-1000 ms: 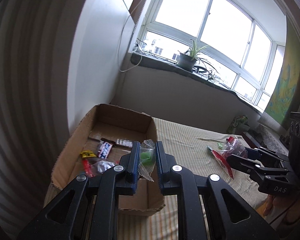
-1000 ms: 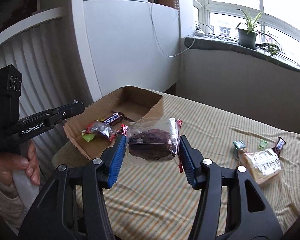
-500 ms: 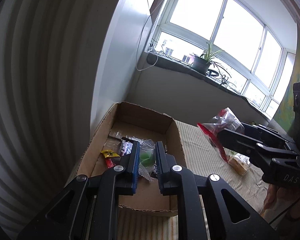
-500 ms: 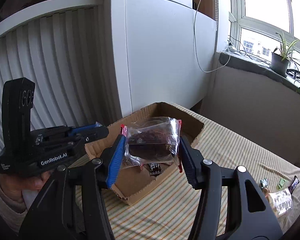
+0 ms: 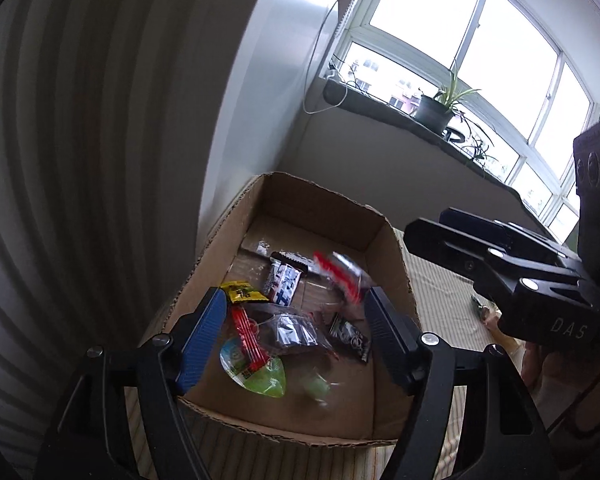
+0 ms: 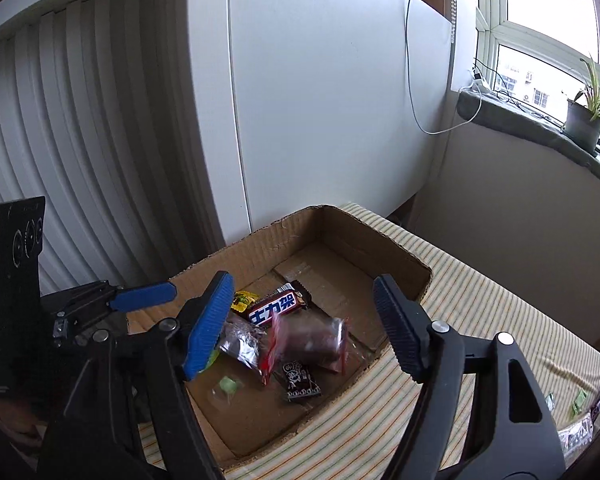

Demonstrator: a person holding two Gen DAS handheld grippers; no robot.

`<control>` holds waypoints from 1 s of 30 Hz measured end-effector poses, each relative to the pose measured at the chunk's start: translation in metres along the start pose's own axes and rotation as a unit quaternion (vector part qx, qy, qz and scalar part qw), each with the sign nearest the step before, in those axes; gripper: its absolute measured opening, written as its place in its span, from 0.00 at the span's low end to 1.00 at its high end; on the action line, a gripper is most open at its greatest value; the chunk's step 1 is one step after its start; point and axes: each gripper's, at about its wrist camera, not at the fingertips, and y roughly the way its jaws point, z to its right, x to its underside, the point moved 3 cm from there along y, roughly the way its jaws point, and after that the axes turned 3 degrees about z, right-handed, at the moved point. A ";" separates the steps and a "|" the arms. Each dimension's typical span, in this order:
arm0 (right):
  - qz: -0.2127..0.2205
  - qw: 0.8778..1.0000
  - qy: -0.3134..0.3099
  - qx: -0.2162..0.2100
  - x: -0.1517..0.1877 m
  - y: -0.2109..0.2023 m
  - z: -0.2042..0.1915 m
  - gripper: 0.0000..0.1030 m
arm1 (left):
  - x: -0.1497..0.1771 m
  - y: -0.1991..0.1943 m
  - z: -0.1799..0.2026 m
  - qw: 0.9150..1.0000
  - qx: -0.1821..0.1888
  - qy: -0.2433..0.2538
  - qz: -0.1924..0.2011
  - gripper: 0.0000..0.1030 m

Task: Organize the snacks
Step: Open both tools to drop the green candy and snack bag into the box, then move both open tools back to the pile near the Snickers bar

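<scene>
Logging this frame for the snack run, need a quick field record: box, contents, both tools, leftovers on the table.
container: cardboard box, open top, on striped tablecloth
contents: chocolate bar, brown cake packet, small black packet, green candy, yellow packet, green-and-white jelly cup
left tool: over the box, jaws opening, nothing between the pads
right tool: over the box, jaws opening, cake packet blurred and clear of the pads
outside box: a few snacks at the right edge of the right wrist view

Cardboard box [image 6: 356, 236] — plain brown. Tablecloth [image 6: 500, 320] — cream with fine green and orange stripes. Chocolate bar [image 6: 278, 305]: brown wrapper, white-on-blue lettering. Gripper pads [image 6: 208, 328]: blue.
</scene>
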 end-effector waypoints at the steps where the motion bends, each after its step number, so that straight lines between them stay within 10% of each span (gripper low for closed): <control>1: -0.001 1.000 0.006 0.002 0.004 -0.002 0.003 0.73 | -0.001 -0.001 -0.003 1.000 -0.003 -0.005 0.002 0.69; 9: 0.009 0.998 0.043 0.036 0.039 -0.030 0.012 0.89 | -0.007 -0.021 -0.018 0.999 -0.017 -0.042 0.021 0.69; 30: 0.039 0.995 0.085 0.042 0.066 -0.082 0.030 0.89 | -0.011 -0.037 0.052 0.999 -0.016 0.029 0.026 0.69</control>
